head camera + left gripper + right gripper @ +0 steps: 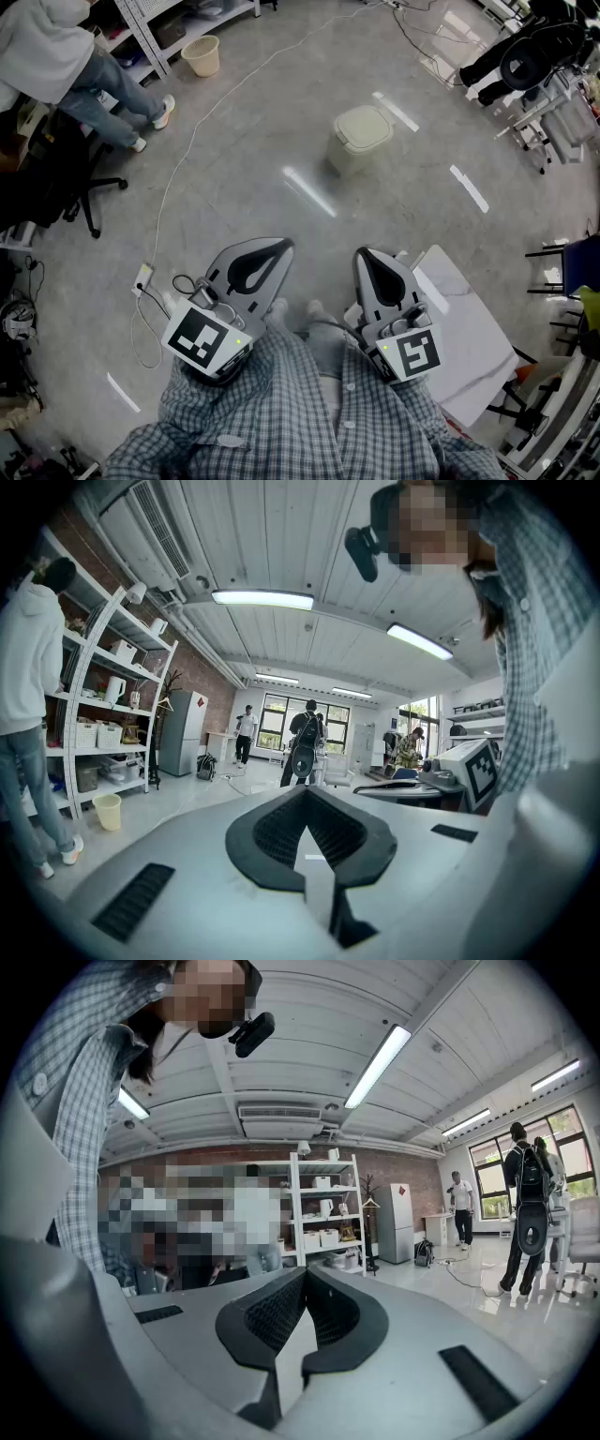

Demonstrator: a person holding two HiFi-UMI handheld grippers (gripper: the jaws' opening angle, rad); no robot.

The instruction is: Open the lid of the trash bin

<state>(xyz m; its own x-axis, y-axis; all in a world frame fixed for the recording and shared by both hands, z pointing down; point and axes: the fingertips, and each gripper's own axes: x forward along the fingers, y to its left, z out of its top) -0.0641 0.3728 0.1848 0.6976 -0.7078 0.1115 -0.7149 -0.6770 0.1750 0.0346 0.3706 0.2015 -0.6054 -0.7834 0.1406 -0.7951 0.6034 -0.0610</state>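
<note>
The trash bin (361, 137) is a pale beige box with a rounded lid lying flat and closed; it stands on the grey floor well ahead of me. My left gripper (279, 247) and right gripper (366, 255) are held close to my body, side by side, far short of the bin. Both are shut with nothing between the jaws. In the left gripper view the left gripper (305, 790) points up at the room, its jaws meeting at the tip. The right gripper (305, 1270) looks the same in its own view. Neither gripper view shows the bin.
A white cable (187, 141) runs across the floor to a power strip (142, 278). A small beige bucket (202, 54) stands by the shelving (112, 705). A person in jeans (89, 80) and an office chair (80, 192) are at left. A white table (473, 342) stands at right.
</note>
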